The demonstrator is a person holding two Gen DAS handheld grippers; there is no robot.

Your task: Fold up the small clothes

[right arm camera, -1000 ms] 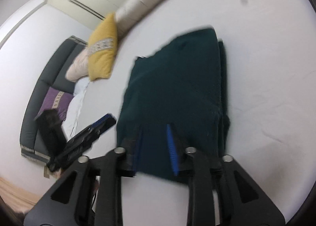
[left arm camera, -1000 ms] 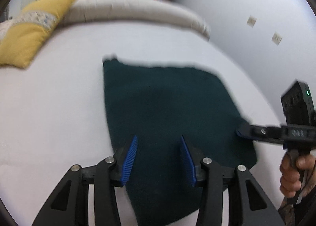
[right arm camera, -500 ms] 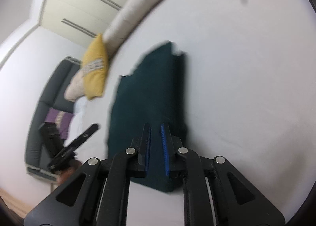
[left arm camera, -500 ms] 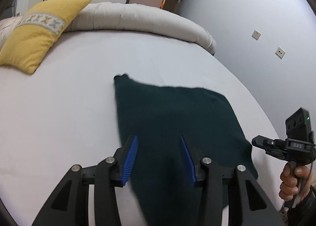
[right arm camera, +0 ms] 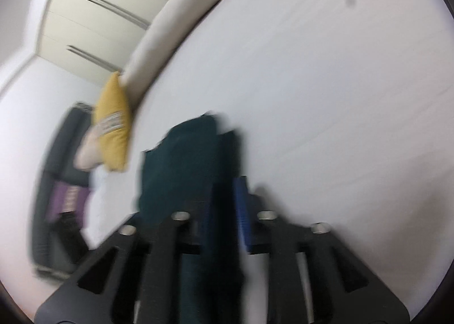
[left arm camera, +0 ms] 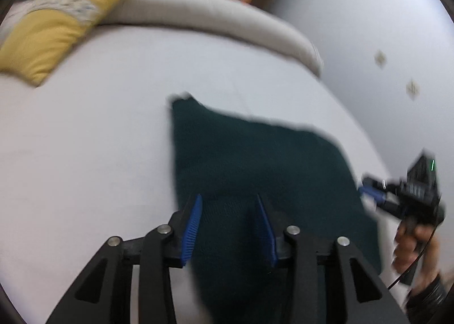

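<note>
A dark green garment (left arm camera: 255,171) lies on the white bed (left arm camera: 85,154). My left gripper (left arm camera: 228,210) is open, its blue-padded fingers (left arm camera: 193,224) just over the garment's near edge. In the right wrist view the garment (right arm camera: 184,159) is blurred and runs between the fingers of my right gripper (right arm camera: 227,205), which is shut on its edge. In the left wrist view the right gripper (left arm camera: 366,190) touches the garment's right edge.
A yellow cushion (left arm camera: 54,26) and a long beige bolster (left arm camera: 212,20) lie at the far side of the bed. A dark sofa with a purple cushion (right arm camera: 65,199) stands beyond the bed. A grey wall (left arm camera: 383,40) is on the right.
My right gripper, shut and clear of the garment half a second ago, now has the garment's edge between its fingers. Both views have shifted and blurred with motion. My left gripper stays open.
</note>
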